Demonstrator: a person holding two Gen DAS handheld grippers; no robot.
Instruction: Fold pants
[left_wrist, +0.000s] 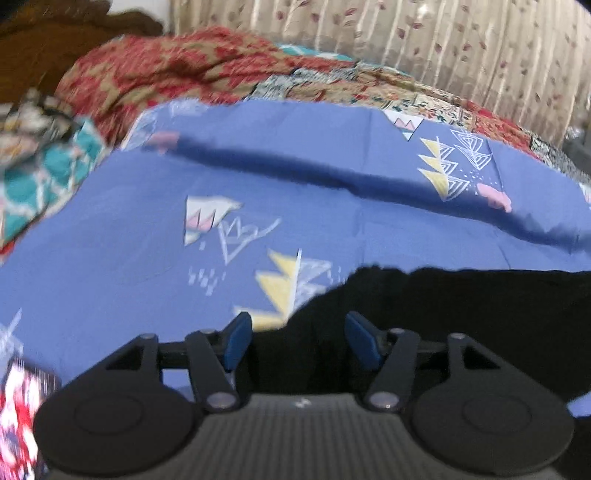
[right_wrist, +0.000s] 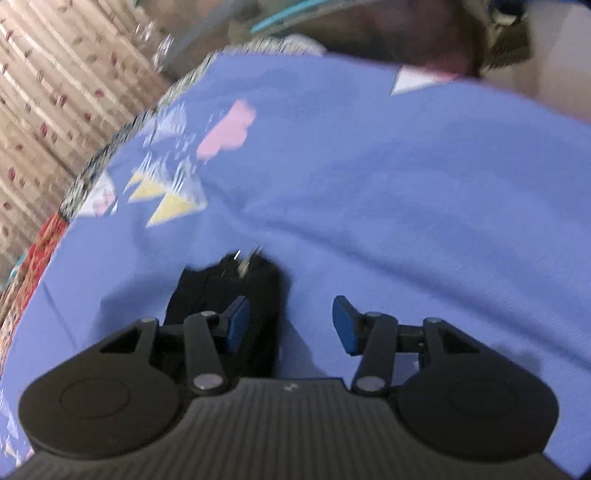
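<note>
My left gripper (left_wrist: 298, 341) — jaws apart, over the pants (left_wrist: 461, 314) edge | my right gripper (right_wrist: 290, 323) — jaws apart, pants (right_wrist: 225, 295) under its left finger | both on the sheet (left_wrist: 110, 277)

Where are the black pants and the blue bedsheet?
black pants (left_wrist: 461, 317), left wrist view, middle of the dark cloth.
blue bedsheet (right_wrist: 406, 192), right wrist view, a bare plain patch.
</note>
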